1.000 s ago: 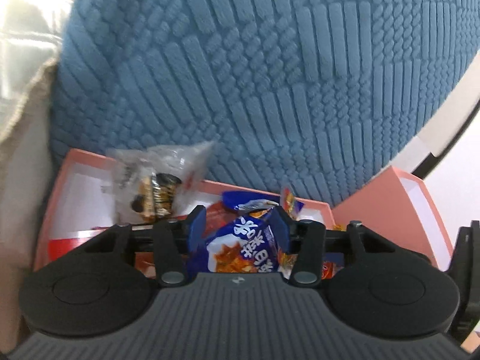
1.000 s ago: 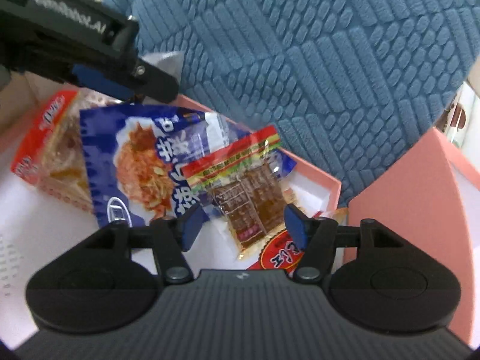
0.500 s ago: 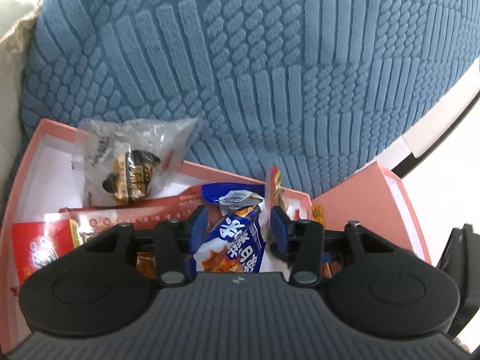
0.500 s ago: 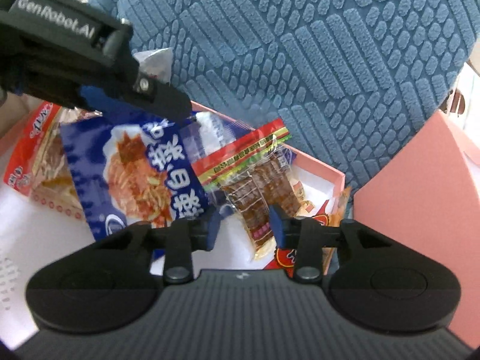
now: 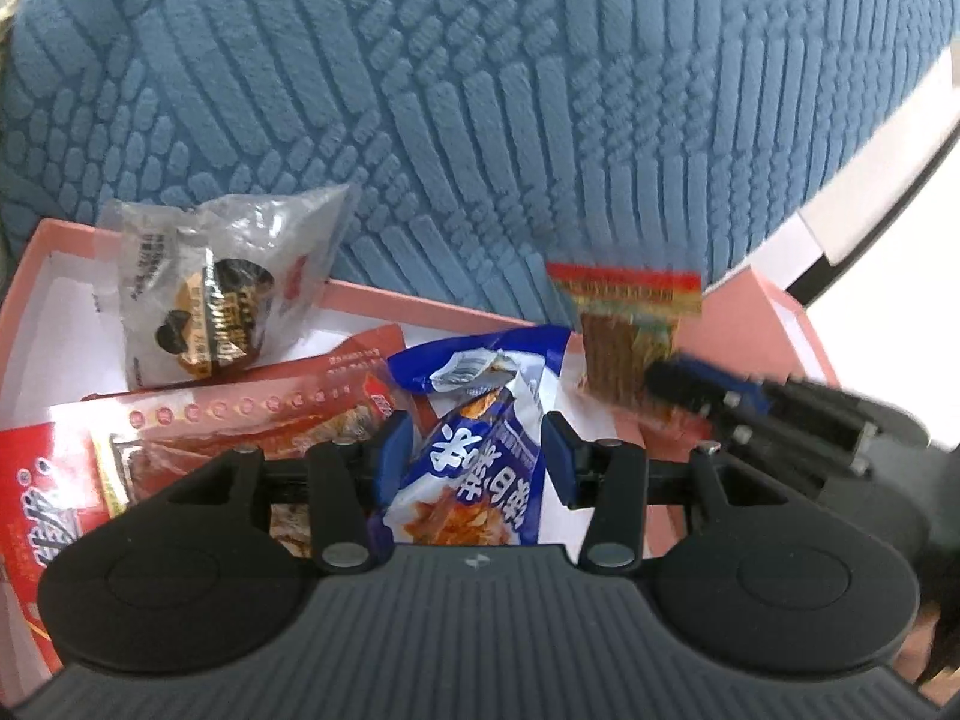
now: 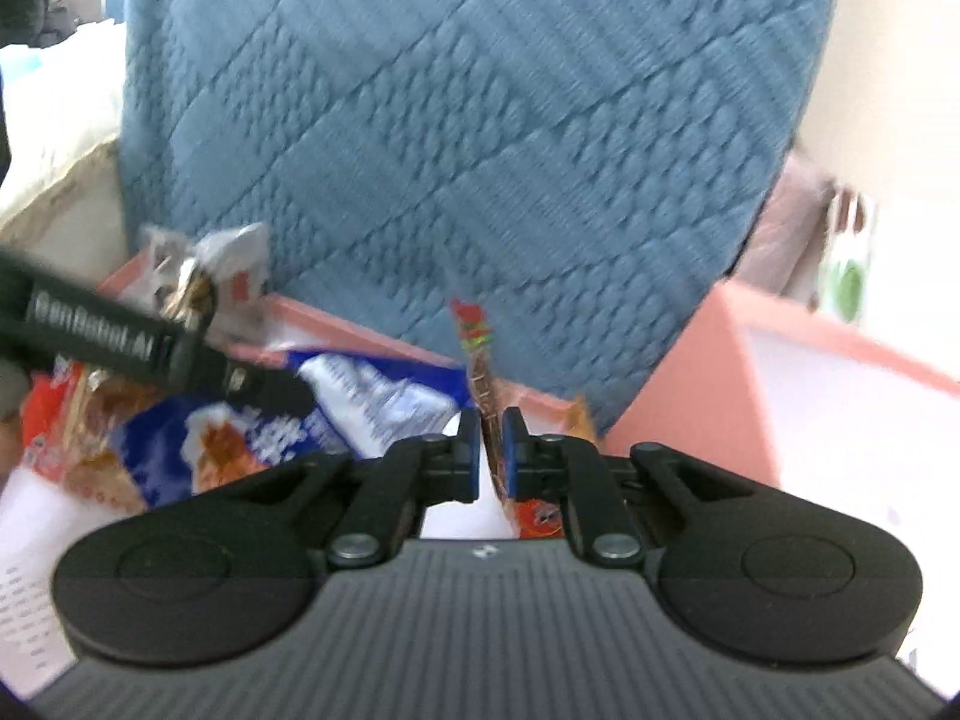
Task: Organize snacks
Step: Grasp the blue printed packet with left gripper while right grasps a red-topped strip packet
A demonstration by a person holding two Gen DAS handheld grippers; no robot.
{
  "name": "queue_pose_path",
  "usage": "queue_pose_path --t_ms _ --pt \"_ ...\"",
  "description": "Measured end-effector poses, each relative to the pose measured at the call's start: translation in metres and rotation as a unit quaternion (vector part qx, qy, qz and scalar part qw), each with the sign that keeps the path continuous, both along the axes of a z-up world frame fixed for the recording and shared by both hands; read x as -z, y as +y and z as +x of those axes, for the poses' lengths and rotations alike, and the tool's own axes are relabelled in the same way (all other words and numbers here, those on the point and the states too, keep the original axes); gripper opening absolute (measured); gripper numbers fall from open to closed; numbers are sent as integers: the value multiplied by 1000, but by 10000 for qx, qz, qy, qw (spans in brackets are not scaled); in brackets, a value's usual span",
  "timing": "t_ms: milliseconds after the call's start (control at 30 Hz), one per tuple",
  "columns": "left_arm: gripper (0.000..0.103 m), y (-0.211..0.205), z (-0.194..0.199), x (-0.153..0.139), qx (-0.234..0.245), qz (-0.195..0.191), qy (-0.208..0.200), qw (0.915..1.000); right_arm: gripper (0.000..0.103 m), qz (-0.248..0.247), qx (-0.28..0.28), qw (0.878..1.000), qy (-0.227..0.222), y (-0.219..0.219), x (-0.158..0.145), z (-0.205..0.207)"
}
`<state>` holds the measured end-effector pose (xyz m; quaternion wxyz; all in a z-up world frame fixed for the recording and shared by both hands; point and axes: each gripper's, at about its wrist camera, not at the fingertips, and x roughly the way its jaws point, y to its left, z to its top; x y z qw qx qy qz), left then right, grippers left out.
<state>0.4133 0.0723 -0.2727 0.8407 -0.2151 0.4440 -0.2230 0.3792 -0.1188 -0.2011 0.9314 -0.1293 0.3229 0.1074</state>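
Note:
My left gripper (image 5: 477,450) is shut on a blue snack packet (image 5: 474,474), held low inside the pink box (image 5: 432,306). My right gripper (image 6: 492,444) has its jaws closing tight on a thin clear packet of brown sticks (image 6: 480,354) with a red and green top. That packet stands on edge, lifted above the box's right end. The left wrist view shows the same packet (image 5: 624,324) hanging from the blurred right gripper (image 5: 690,381). In the right wrist view the left gripper (image 6: 270,387) reaches in from the left over the blue packet (image 6: 240,444).
A clear-wrapped cake (image 5: 210,300) leans in the box's back left corner, with red packets (image 5: 240,414) lying in front. A second pink box (image 6: 690,390) stands to the right. A blue textured cushion (image 5: 480,120) rises right behind both boxes.
My right gripper shut on the brown-stick packet and lifted it, turning it on edge. My left gripper sank lower into the box with the blue packet.

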Motion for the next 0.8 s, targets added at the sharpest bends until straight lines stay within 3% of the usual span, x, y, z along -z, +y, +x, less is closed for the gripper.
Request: queue_pose_path --t_ms 367,800 --pt "53 -35 1 8 248 470 -181 9984 14 709 147 9961 511 -26 0 18" --pt "53 -45 7 9 -34 470 -347 9983 10 763 233 9957 478 -29 -6 13"
